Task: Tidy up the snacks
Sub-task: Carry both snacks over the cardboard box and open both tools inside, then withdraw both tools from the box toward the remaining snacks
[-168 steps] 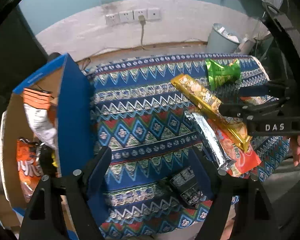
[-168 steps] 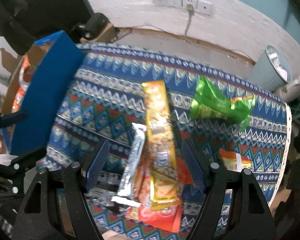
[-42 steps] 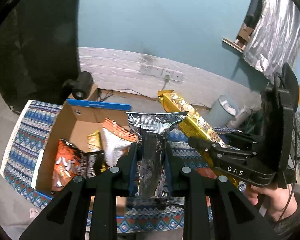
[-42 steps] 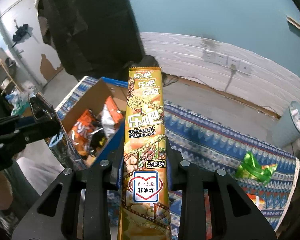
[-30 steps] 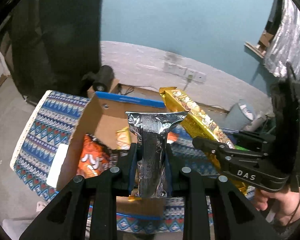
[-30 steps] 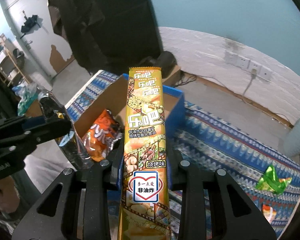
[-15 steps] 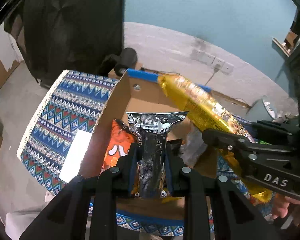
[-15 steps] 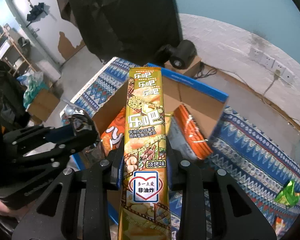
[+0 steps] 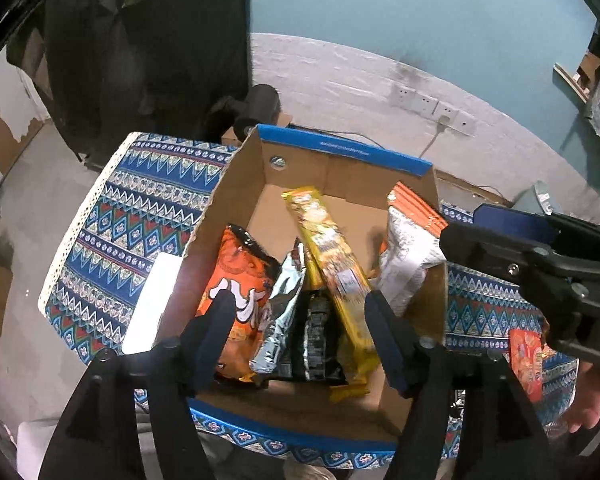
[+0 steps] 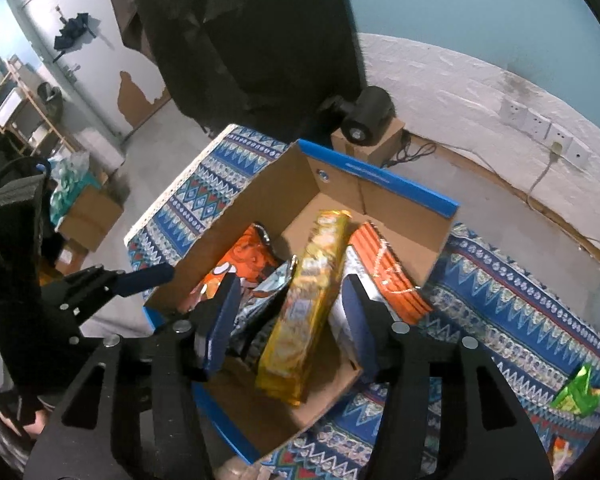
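Patterned tablecloth (image 9: 148, 208) under cardboard box (image 9: 340, 152), teal wall behind. Left gripper (image 9: 300, 320) above box, jaws just opened, parted, nothing clamped; silver packet (image 9: 278, 308) lies loose in box beside orange chip bag (image 9: 236, 280). Right gripper (image 10: 288, 316) also over box, jaws just opened, released; long yellow packet (image 10: 312, 292) lies slanted inside box between its fingers, apart from pads. White-and-orange bag (image 9: 410, 256) leans on box's right wall. Green packet (image 10: 578, 392) remains out on cloth.
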### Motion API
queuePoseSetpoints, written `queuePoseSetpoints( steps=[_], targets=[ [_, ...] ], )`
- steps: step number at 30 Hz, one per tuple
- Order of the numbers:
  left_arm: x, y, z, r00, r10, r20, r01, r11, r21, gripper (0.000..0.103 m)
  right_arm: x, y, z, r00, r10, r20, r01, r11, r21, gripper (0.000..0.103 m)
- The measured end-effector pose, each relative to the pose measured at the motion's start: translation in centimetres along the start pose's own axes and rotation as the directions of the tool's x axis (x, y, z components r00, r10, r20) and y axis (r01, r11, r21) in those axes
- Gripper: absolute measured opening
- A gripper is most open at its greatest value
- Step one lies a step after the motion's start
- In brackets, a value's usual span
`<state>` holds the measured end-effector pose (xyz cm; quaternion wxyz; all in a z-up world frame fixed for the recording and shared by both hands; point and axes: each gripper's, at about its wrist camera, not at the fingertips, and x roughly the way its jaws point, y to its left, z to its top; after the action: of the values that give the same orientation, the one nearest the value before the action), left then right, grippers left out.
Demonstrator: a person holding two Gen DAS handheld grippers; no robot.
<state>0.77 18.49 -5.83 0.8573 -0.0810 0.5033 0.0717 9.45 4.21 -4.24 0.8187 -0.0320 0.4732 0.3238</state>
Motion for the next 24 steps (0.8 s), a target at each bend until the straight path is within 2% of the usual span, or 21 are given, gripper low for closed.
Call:
queuePoseSetpoints(
  steps=[11, 15, 20, 24],
  targets=[
    [-0.6, -3.5, -0.2, 1.000, -0.016, -0.006, 0.016, 0.998, 0.065, 0.075, -2.7, -3.1, -1.8, 0.997, -0.072, 0.019, 0.071, 0.996, 0.048, 0.065],
    [-0.7, -5.7, -0.4, 0.999, -0.046, -0.023, 0.048, 0.994, 0.102, 0.077, -4.0, -5.0, -3.0, 0.994, -0.106, 0.022, 0.104, 0.992, 0.076, 0.071],
    [-1.1, -8.9, -0.7, 0.994, -0.101, -0.053, 0.108, 0.983, 0.150, 0.077, -5.8, -7.9, -4.8, 0.989, -0.148, 0.021, 0.144, 0.981, 0.127, 0.072],
    [-1.3, -11.5, -1.2, 0.992, -0.112, -0.057, 0.122, 0.972, 0.203, 0.081, -7.3, -10.3, -6.5, 0.982, -0.186, 0.018, 0.181, 0.968, 0.172, 0.073]
  ],
)
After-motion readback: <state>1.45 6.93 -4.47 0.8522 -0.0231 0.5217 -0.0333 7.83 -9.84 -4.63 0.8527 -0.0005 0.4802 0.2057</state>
